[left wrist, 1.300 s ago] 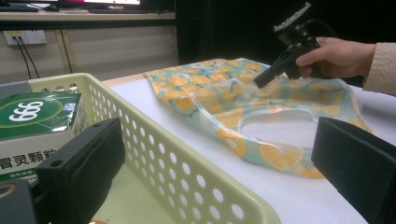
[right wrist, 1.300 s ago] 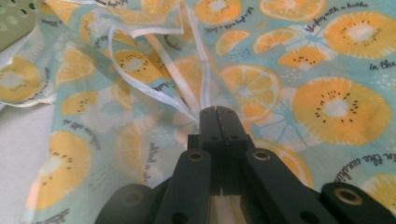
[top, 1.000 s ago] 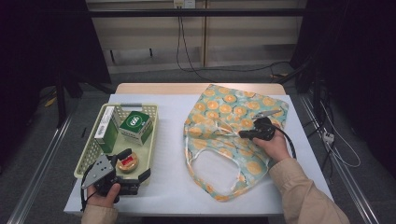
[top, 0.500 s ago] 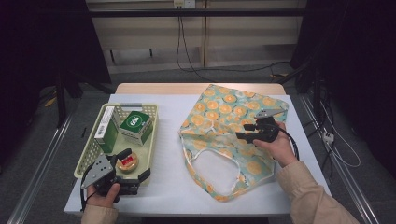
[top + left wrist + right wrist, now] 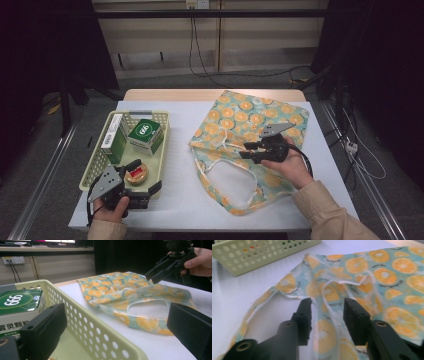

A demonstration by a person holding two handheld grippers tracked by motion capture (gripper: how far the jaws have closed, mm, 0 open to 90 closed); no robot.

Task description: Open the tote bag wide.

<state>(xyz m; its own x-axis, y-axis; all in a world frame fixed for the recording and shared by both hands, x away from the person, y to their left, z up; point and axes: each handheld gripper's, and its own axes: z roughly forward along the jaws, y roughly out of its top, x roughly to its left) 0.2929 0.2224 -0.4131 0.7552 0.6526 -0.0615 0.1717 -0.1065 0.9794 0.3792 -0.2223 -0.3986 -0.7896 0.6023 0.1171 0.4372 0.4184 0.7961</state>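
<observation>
An orange-print tote bag (image 5: 235, 117) lies flat on the white table cover, its white handles (image 5: 212, 172) looped toward me. My right gripper (image 5: 250, 153) hovers just above the bag's mouth, pointing left. Its jaws have just been closing and stand partly apart (image 5: 327, 302). A white handle strap and fabric lie below the gap, and the pads do not press on them. My left gripper (image 5: 144, 176) rests at the near right corner of a pale perforated basket (image 5: 167, 135). It is wide open (image 5: 116, 308), with the basket wall (image 5: 100, 325) between its jaws.
The basket holds a square green box (image 5: 145, 134), a tall green-and-white box (image 5: 114, 137) and a small round red tin (image 5: 136, 174). A strip of bare white cover (image 5: 180, 190) separates basket and bag. Cables hang off the table's right edge.
My right gripper has risen and shifted left over the bag, and the fabric by the bag's mouth is more rumpled. The left gripper has stayed put.
</observation>
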